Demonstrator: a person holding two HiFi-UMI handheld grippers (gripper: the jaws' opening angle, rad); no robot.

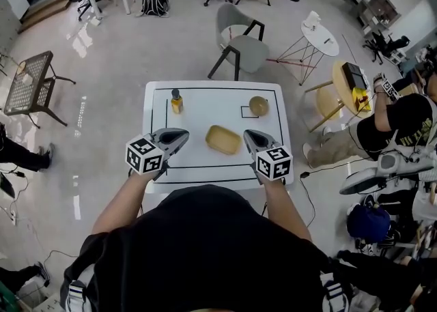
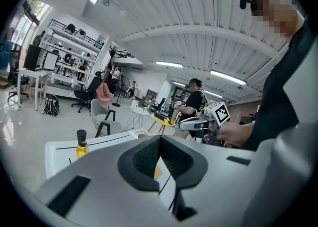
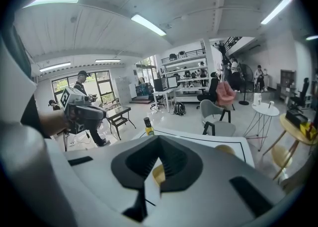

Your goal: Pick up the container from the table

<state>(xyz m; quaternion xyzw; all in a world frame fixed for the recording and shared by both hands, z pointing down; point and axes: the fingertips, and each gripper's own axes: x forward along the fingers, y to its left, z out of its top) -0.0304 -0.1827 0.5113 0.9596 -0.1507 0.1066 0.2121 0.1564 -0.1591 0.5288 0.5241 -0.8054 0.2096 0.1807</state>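
Note:
A shallow yellow container (image 1: 223, 139) lies on the white table (image 1: 205, 171), near the middle of its black-lined rectangle. My left gripper (image 1: 183, 136) hovers just left of it and my right gripper (image 1: 247, 137) just right of it; both are shut and hold nothing. In the left gripper view a sliver of the container (image 2: 157, 172) shows behind the shut jaws of the left gripper (image 2: 160, 139), with the right gripper (image 2: 198, 121) across from it. The right gripper view shows the container (image 3: 158, 174) behind the right gripper (image 3: 159, 140), and the left gripper (image 3: 82, 114) off to the left.
A small bottle of yellow liquid (image 1: 177, 102) stands at the table's far left, and a round tan bowl (image 1: 258, 106) at the far right. A grey chair (image 1: 242, 44) is beyond the table. A person (image 1: 403, 119) sits to the right.

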